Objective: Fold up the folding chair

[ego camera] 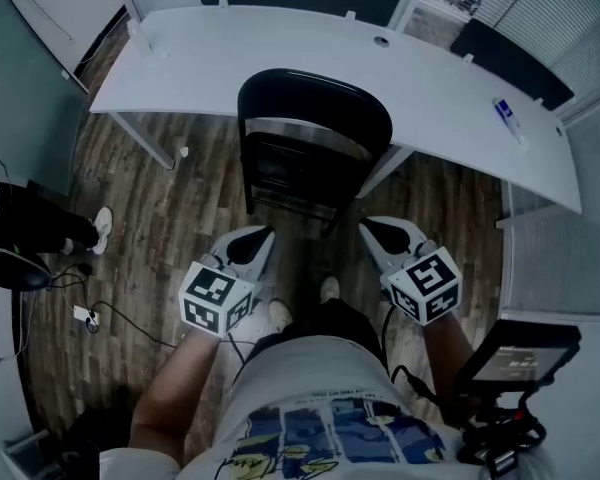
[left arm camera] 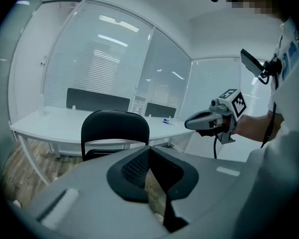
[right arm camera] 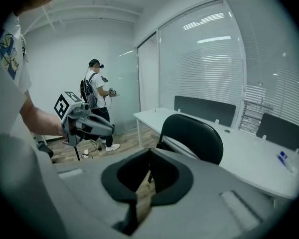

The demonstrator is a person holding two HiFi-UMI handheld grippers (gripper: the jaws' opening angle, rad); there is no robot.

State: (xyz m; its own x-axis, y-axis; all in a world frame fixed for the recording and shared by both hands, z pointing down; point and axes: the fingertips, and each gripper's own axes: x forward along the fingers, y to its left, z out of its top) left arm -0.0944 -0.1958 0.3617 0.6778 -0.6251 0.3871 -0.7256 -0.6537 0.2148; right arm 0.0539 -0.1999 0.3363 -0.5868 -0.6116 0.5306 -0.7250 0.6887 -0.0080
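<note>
The folding chair point(ego camera: 315, 138) stands upright against the white surface point(ego camera: 195, 63), backrest toward you, directly ahead and centred between your hands. Your left tongs point(ego camera: 264, 236) and right tongs point(ego camera: 371, 230) are both fully closed and empty. Neither touches the backrest, which runs crosswise to your reach. Both are about equally near it.

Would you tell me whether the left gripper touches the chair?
Apart: the left gripper view shows the chair well beyond the left gripper's shut jaws.
</note>
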